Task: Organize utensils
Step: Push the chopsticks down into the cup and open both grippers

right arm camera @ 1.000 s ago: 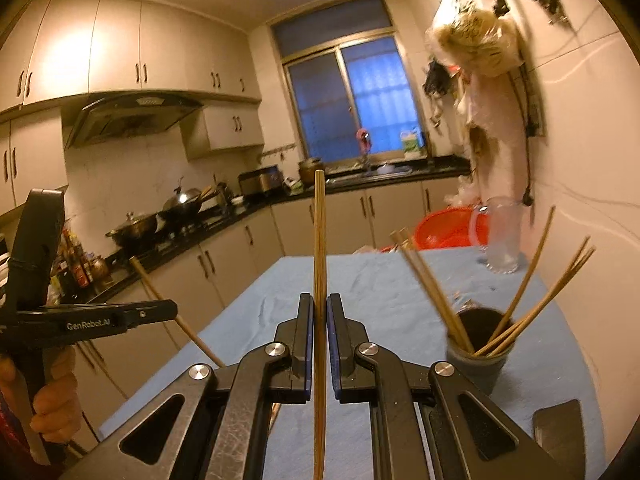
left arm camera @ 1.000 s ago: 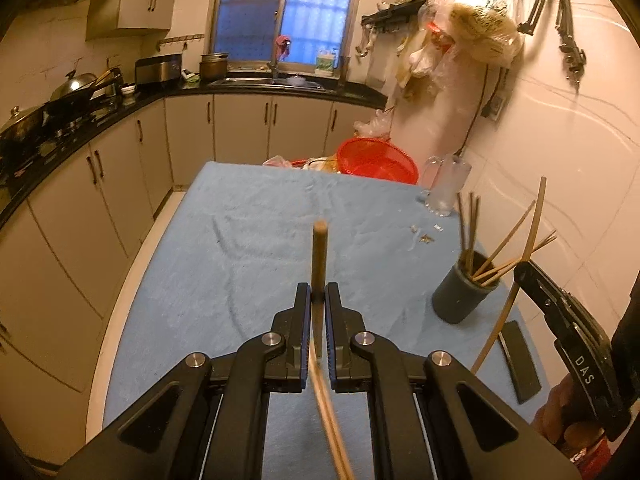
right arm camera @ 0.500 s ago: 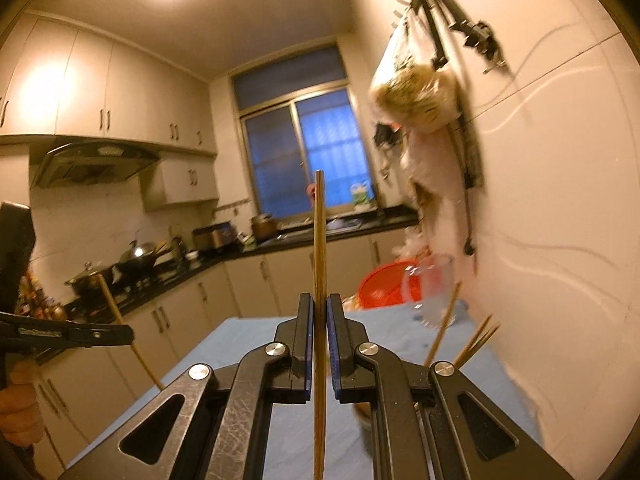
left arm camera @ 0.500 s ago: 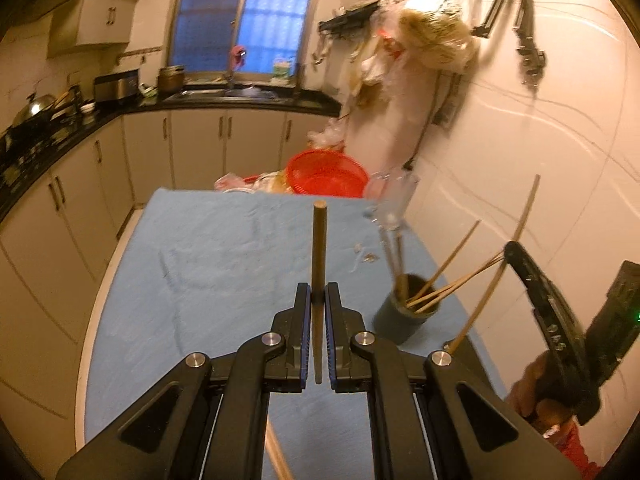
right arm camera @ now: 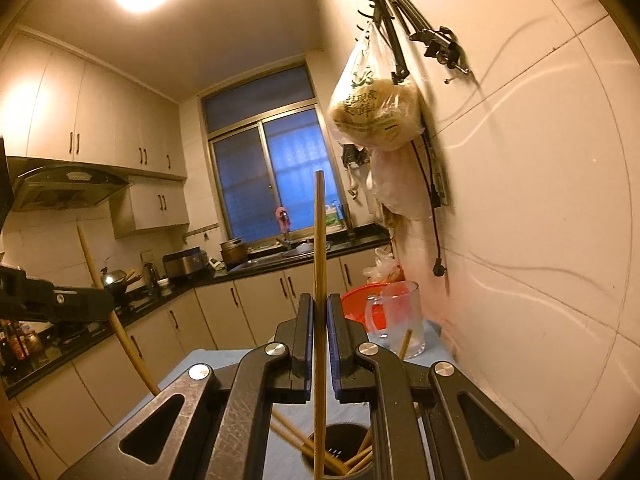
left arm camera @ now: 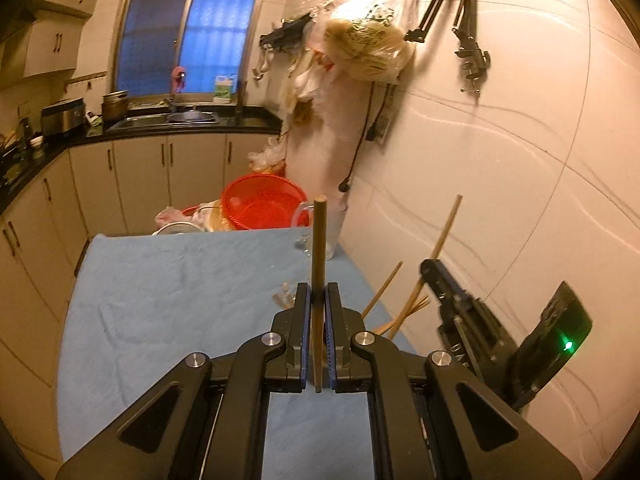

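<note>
My left gripper [left arm camera: 319, 300] is shut on a wooden chopstick [left arm camera: 319, 240] that stands upright between its jaws above the blue cloth. My right gripper [right arm camera: 319, 312] is shut on another wooden chopstick [right arm camera: 319, 240]; its lower end reaches into the dark utensil cup [right arm camera: 340, 460], which holds several chopsticks. In the left wrist view the right gripper [left arm camera: 464, 312] shows at the right by the wall, with chopsticks [left arm camera: 404, 308] leaning out below it. In the right wrist view the left gripper [right arm camera: 56, 304] shows at the left with its chopstick [right arm camera: 112, 320].
A blue cloth [left arm camera: 160, 292] covers the table. A red colander [left arm camera: 260, 204] and a glass mug [right arm camera: 400, 320] stand at the far end by the tiled wall [left arm camera: 520, 200]. Bags hang on wall hooks [right arm camera: 376, 112]. Cabinets and a counter run along the left.
Both grippers have risen and tilted upward. The right gripper has moved over the cup, so its chopstick's lower end now stands inside it. The left chopstick has slid, showing less length below the jaws.
</note>
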Available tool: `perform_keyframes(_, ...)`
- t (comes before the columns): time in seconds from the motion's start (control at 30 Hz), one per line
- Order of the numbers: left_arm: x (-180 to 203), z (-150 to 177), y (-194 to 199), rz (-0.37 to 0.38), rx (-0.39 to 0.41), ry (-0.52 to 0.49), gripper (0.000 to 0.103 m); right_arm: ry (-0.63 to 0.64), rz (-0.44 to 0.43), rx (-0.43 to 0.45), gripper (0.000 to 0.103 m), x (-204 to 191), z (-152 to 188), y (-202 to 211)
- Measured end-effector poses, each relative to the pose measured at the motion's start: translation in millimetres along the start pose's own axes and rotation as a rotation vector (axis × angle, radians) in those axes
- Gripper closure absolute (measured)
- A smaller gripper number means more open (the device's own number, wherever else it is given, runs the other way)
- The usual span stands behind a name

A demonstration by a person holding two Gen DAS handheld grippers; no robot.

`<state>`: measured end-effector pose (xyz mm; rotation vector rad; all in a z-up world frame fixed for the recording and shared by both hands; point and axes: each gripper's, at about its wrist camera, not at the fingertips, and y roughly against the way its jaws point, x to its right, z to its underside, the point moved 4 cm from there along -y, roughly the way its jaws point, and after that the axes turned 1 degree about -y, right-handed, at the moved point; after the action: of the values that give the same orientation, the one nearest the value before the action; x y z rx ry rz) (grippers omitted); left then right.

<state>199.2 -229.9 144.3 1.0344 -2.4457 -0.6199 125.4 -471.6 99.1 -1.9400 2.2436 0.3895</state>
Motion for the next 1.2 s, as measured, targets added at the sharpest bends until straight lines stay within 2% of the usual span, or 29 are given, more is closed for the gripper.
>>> perform_keyframes(0.3, 20, -17, -47, 0.006, -0.001, -0.025, 0.097, 0.017, 0.032, 0.02, 0.096, 13, -4, -25)
perform_keyframes(0.67, 8, 2, -104, -0.008, -0.07, -0.008, 0.097, 0.065, 0.035, -0.035, 0.095, 16, 21, -55)
perform_keyframes(0.9, 2, 10, -109, -0.017, -0.095, 0.011, 0.097, 0.07, 0.035, -0.078, 0.095, 18, 32, -57)
perform_keyframes(0.97, 2, 11, -106, -0.017, -0.096, 0.015, 0.097, 0.069, 0.032, -0.084, 0.092, 18, 32, -56)
perform_keyframes(1.03, 2, 11, -102, -0.013, -0.095, 0.018, 0.096, 0.065, 0.03, -0.084, 0.083, 18, 30, -53)
perform_keyframes(1.1, 2, 11, -99, -0.017, -0.088, 0.017, 0.095, 0.067, 0.032, -0.073, 0.081, 17, 27, -49)
perform_keyframes(1.2, 0, 11, -90, -0.021, -0.077, 0.028, 0.081, 0.064, 0.034, -0.061, 0.078, 15, 20, -39)
